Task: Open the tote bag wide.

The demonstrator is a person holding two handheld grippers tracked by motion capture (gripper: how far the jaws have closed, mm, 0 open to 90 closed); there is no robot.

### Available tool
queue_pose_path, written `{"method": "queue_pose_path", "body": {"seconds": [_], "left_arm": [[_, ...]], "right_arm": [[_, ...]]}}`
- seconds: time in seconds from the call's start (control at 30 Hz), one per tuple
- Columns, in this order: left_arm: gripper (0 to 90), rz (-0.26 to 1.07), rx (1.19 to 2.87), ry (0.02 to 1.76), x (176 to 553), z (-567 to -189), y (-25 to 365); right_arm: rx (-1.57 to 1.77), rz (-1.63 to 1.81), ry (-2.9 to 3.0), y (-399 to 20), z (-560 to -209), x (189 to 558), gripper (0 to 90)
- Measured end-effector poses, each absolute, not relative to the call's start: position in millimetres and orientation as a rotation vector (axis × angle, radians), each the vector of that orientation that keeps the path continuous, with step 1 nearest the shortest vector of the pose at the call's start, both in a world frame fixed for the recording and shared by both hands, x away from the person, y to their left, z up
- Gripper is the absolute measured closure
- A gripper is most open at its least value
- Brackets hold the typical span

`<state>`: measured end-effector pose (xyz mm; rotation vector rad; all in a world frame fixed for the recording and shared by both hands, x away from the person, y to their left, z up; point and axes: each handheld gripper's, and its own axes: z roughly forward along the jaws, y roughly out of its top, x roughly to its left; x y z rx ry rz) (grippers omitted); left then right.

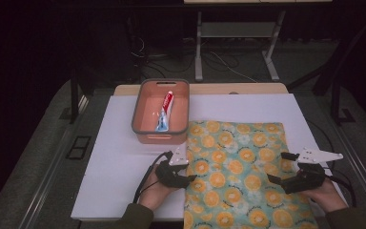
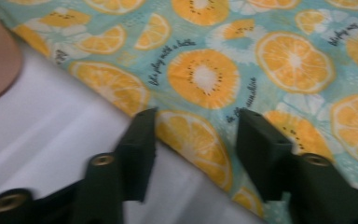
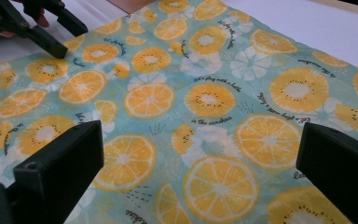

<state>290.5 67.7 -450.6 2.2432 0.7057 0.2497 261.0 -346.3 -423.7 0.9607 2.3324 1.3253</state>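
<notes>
While both sit near: 
left tool [image 1: 187, 168]: jaws apart, empty, at cloth [image 1: 238, 167] left edge
right tool [image 1: 280, 167]: wide open, empty, over cloth
far left: basket [image 1: 143, 125] holding toothpaste [image 1: 165, 110]

The room beyond the table stood almost black, with light falling from overhead only on the white table top [image 1: 124, 157] and the orange-print cloth [image 1: 238, 167], so the high view looked dim, grainy and soft, and the basin [image 1: 161, 136] threw a faint shadow toward the near side. In the left gripper view the cloth's print was smeared and hazy and the black jaws were soft-edged. The right gripper view was brighter and sharper across the middle of the cloth, its own jaws blurred at the bottom corners.
</notes>
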Motion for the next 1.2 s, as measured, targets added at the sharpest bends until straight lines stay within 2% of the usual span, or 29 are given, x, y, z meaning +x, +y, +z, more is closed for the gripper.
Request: {"method": "queue_pose_path", "body": {"seconds": [0.03,0.07,0.1,0.17,0.37,0.87,0.9,0.93,0.97,1.0,1.03,1.07,1.13,1.2], "left_arm": [[61.0,0.251,2.240,0.702,290.3,-450.8,67.7],[73.0,0.246,2.234,0.708,290.6,-450.8,67.3],[80.1,0.231,2.231,0.698,291.2,-450.6,67.0],[88.9,0.215,2.229,0.683,292.0,-451.3,64.7],[89.8,0.233,2.226,0.681,301.9,-447.0,59.7],[89.3,0.308,2.183,0.741,363.1,-451.3,47.2],[80.0,0.319,2.179,0.750,362.4,-450.6,47.4],[80.0,0.330,2.175,0.756,361.2,-448.8,48.1],[73.0,0.328,2.171,0.761,359.6,-446.0,49.4],[65.1,0.329,2.164,0.774,357.0,-442.3,51.1],[51.9,0.320,2.154,0.784,353.8,-438.3,52.9],[51.9,0.315,2.152,0.788,349.7,-434.2,55.1],[38.7,0.309,2.152,0.786,338.7,-428.0,59.6],[33.8,0.286,2.156,0.792,327.0,-425.4,64.3]], "right_arm": [[0.963,1.326,2.330,-346.4,-423.7,261.1,0.4],[0.962,1.329,2.327,-346.8,-423.6,261.4,0.4],[0.963,1.329,2.325,-346.9,-423.4,261.2,0.4],[0.966,1.332,2.321,-347.1,-423.2,261.1,0.4],[0.972,1.341,2.305,-348.6,-421.9,260.8,0.4],[0.977,1.338,2.304,-349.0,-422.5,260.7,0.4],[0.977,1.338,2.303,-349.1,-422.4,260.6,0.4],[0.977,1.338,2.303,-349.1,-422.4,260.6,0.4],[0.978,1.339,2.301,-349.3,-422.4,260.5,0.4],[0.974,1.340,2.300,-349.6,-422.2,260.5,0.4],[0.974,1.340,2.299,-350.2,-422.0,260.2,0.4],[0.974,1.340,2.299,-350.2,-422.0,260.2,0.4],[0.974,1.340,2.298,-350.5,-422.1,260.0,0.4],[0.972,1.341,2.298,-350.3,-422.1,260.0,0.4]]}}
